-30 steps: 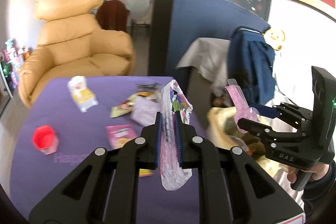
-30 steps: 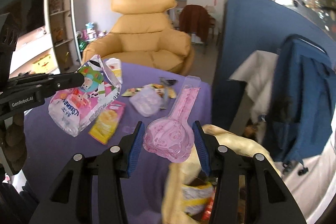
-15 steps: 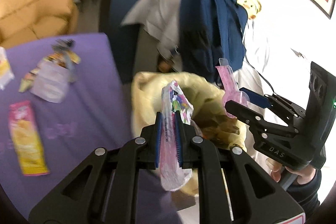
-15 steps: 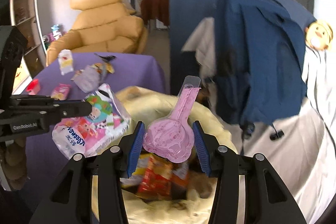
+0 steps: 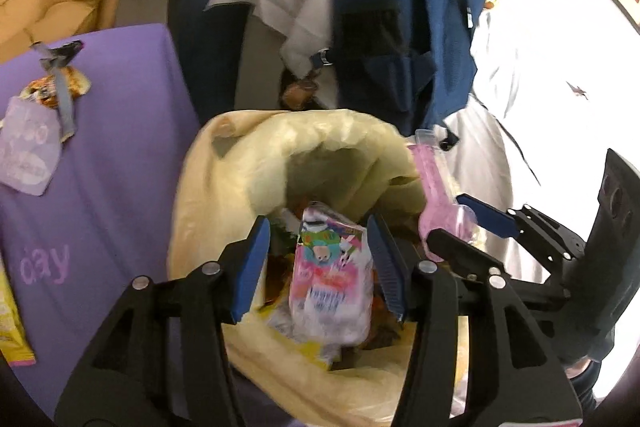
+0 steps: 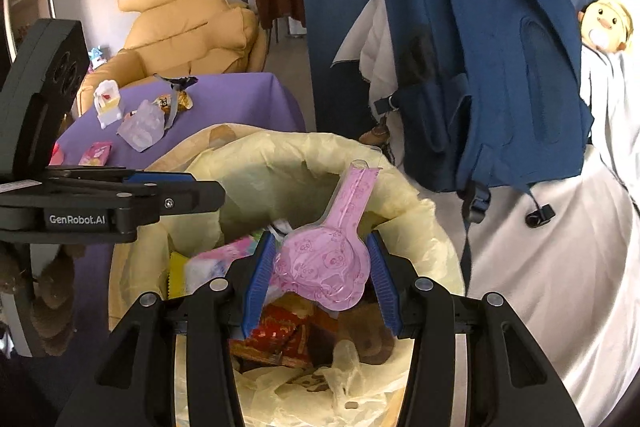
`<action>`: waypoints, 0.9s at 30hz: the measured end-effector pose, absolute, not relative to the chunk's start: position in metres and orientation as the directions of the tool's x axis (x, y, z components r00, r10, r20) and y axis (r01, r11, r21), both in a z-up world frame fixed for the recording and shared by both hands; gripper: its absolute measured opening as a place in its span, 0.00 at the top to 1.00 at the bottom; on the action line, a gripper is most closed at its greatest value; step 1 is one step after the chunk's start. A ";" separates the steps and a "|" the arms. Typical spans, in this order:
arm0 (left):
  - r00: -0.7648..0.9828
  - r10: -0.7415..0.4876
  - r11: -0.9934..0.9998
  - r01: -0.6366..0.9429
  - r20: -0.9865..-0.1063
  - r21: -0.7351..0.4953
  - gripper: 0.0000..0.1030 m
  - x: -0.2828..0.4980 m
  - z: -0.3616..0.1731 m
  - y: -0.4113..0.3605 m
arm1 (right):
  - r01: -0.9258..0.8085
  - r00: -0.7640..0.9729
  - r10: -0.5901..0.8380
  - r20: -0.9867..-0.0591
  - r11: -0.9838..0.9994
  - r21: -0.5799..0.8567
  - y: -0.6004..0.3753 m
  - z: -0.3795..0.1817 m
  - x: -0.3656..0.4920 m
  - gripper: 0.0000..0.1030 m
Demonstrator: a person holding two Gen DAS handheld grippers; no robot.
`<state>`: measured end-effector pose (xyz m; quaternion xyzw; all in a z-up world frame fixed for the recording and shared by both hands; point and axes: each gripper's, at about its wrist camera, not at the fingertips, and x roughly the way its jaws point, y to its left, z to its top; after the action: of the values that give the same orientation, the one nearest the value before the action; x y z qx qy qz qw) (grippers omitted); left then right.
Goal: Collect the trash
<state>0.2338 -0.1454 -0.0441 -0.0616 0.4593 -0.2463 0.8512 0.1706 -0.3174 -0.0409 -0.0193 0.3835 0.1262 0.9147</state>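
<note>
Your left gripper point(image 5: 318, 259) gapes wide over the yellow trash bag point(image 5: 224, 187), its colourful wrapper point(image 5: 328, 287) already inside, but your right gripper point(image 6: 320, 275) clamps the pink blister pack point(image 6: 324, 267) near the rim, so releasing off-centre could bounce it outside

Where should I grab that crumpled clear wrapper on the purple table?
Probably pinch its puffed-up top from above: the clear wrapper stands crumpled and raised off the purple table, with a white carton close beside it. Use the open left tongs; the right tongs hold the pink blister pack.
</note>
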 end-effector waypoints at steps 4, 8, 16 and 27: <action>0.484 -0.448 0.887 0.342 -0.751 -0.309 0.54 0.227 -0.039 -0.128 | -0.269 0.658 0.240 -0.714 0.960 0.075 -0.308 -0.045 0.172 0.57; 0.536 -0.404 0.911 0.307 -0.741 -0.274 0.53 0.217 -0.026 -0.106 | -0.295 0.636 0.263 -0.725 0.952 0.087 -0.295 -0.050 0.172 0.57; 0.653 -0.221 0.974 0.186 -0.725 -0.130 0.52 0.197 -0.009 -0.047 | -0.287 0.593 0.250 -0.765 0.954 0.089 -0.274 -0.062 0.180 0.49; 0.683 -0.031 0.995 -0.052 -0.730 -0.090 0.52 0.178 -0.022 0.053 | -0.357 0.595 0.280 -0.753 0.932 0.065 -0.257 -0.046 0.169 0.47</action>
<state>0.1782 0.0530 -0.0220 -0.0519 0.3981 0.0059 0.9159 0.1685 -0.2568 -0.0456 -0.0464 0.4128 0.1787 0.8919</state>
